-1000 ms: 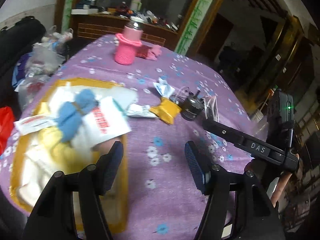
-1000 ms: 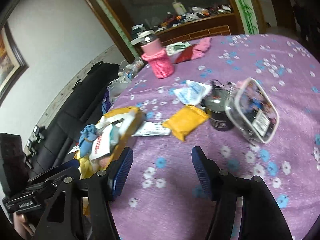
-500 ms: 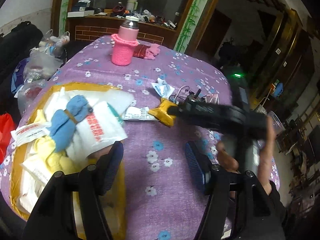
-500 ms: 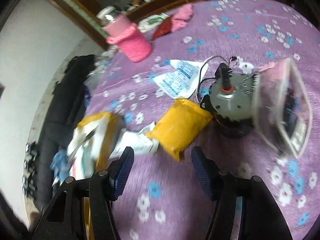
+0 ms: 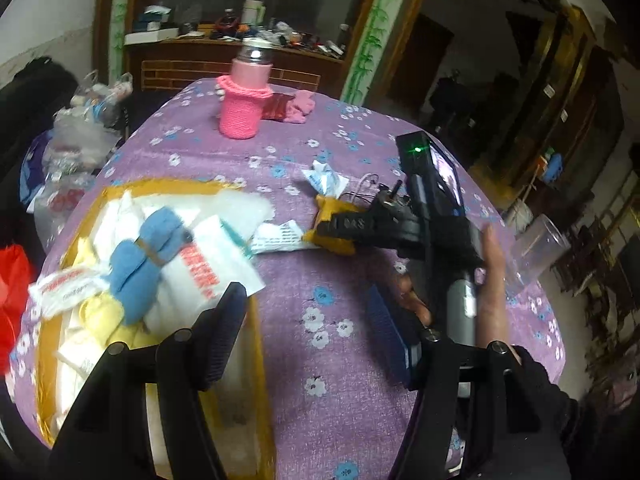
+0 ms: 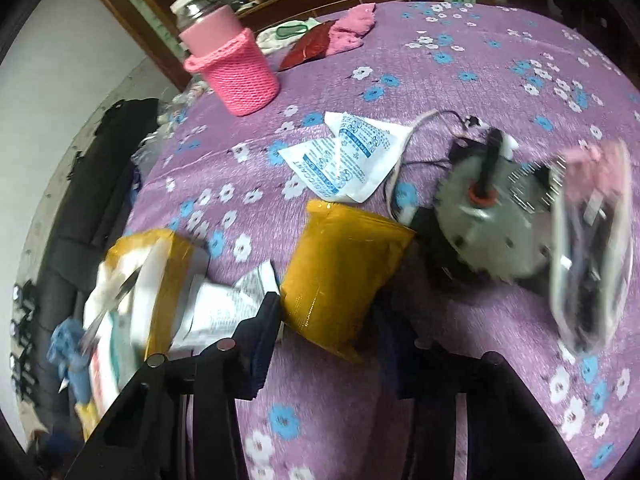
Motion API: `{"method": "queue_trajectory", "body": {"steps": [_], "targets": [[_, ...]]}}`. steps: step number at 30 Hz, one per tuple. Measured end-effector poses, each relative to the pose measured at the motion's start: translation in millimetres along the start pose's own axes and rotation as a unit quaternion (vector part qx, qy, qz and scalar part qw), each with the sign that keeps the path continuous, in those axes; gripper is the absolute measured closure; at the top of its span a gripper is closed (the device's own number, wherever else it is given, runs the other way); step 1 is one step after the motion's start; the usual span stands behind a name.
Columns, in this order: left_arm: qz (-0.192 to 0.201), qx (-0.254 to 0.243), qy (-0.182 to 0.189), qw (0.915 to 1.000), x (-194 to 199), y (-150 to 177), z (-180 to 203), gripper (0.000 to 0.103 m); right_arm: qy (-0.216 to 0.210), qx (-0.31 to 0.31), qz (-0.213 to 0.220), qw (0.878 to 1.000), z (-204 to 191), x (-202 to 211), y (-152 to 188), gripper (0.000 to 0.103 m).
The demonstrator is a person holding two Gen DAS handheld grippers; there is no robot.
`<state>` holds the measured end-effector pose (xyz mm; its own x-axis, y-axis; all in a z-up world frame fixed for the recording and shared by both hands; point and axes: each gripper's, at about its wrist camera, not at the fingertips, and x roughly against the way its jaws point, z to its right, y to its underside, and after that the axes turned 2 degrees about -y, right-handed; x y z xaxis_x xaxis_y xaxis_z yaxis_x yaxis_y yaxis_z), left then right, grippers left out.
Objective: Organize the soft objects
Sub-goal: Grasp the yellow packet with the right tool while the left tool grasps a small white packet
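Observation:
A yellow soft packet [image 6: 340,272] lies on the purple flowered tablecloth [image 6: 440,80]. My right gripper [image 6: 326,320] is open, its fingers on either side of the packet's near end; it also shows in the left wrist view [image 5: 340,226] over the packet [image 5: 332,216]. A yellow box [image 5: 120,190] holds a blue rolled cloth [image 5: 144,256] and white packets; it shows in the right wrist view [image 6: 160,248] too. My left gripper [image 5: 304,320] is open and empty beside the box. A white printed packet [image 6: 344,156] and a small white packet [image 6: 224,304] lie near.
A pink knitted bottle holder [image 6: 236,68] stands at the far side, with a pink cloth [image 6: 352,32] and a red pouch [image 6: 308,48] beside it. A grey round motor with wires [image 6: 488,216] and a clear container [image 6: 592,240] sit to the right of the yellow packet.
My right gripper has moved forward and down across the table until its fingers flank the yellow packet. My left gripper has stayed nearly still by the box.

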<state>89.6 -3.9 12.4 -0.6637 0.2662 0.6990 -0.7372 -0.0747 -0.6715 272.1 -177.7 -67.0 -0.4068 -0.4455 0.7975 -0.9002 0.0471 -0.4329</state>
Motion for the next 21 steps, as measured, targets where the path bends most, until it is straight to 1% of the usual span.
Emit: {"method": "queue_trajectory", "body": {"steps": [2,4,6,9,11,13,14,15,17,18,19,20,21], "targets": [[-0.008,-0.016,-0.001,0.9998,-6.5,-5.2,5.0,0.04,-0.011,0.005,0.005,1.0,9.3,15.3,12.4,0.061],[-0.016,-0.046,-0.009,0.9988,-16.0,-11.6,12.0,0.04,-0.027,0.011,0.006,1.0,19.9,35.0,29.7,0.061],[-0.034,-0.075,-0.017,0.9965,-29.5,-17.6,16.7,0.04,-0.031,0.02,0.011,0.999,31.3,53.0,42.0,0.06],[-0.066,-0.12,-0.03,0.9902,-54.6,-24.8,27.4,0.04,-0.041,0.035,0.025,0.998,47.7,78.1,57.3,0.06],[-0.094,-0.149,-0.025,0.984,-74.6,-28.1,35.2,0.04,-0.039,0.05,0.038,0.997,56.2,83.0,64.5,0.06],[-0.115,-0.176,-0.039,0.9768,-96.1,-31.2,41.9,0.04,-0.052,0.043,0.038,0.997,65.6,80.7,66.4,0.06],[-0.13,-0.189,-0.053,0.972,-109.1,-31.7,46.1,0.041,-0.058,0.042,0.04,0.997,68.9,78.8,66.3,0.06],[-0.144,-0.207,-0.071,0.9651,-122.7,-30.9,50.2,0.041,-0.062,0.04,0.046,0.996,71.1,77.9,66.0,0.06],[-0.165,-0.248,-0.109,0.9483,-145.5,-28.3,57.5,0.041,-0.074,0.042,0.06,0.995,74.9,79.4,67.3,0.06],[-0.169,-0.274,-0.122,0.9389,-154.9,-26.8,60.8,0.044,-0.079,0.044,0.063,0.994,76.5,79.7,68.8,0.06],[-0.175,-0.287,-0.13,0.9329,-162.0,-26.8,61.3,0.045,-0.078,0.046,0.064,0.994,77.2,80.1,70.0,0.06],[-0.185,-0.286,-0.139,0.9299,-170.7,-28.4,59.7,0.047,-0.071,0.049,0.07,0.994,78.0,81.9,71.4,0.06],[-0.19,-0.286,-0.146,0.9279,-176.4,-29.4,58.6,0.052,-0.065,0.052,0.073,0.994,78.8,81.9,73.8,0.06]]}}
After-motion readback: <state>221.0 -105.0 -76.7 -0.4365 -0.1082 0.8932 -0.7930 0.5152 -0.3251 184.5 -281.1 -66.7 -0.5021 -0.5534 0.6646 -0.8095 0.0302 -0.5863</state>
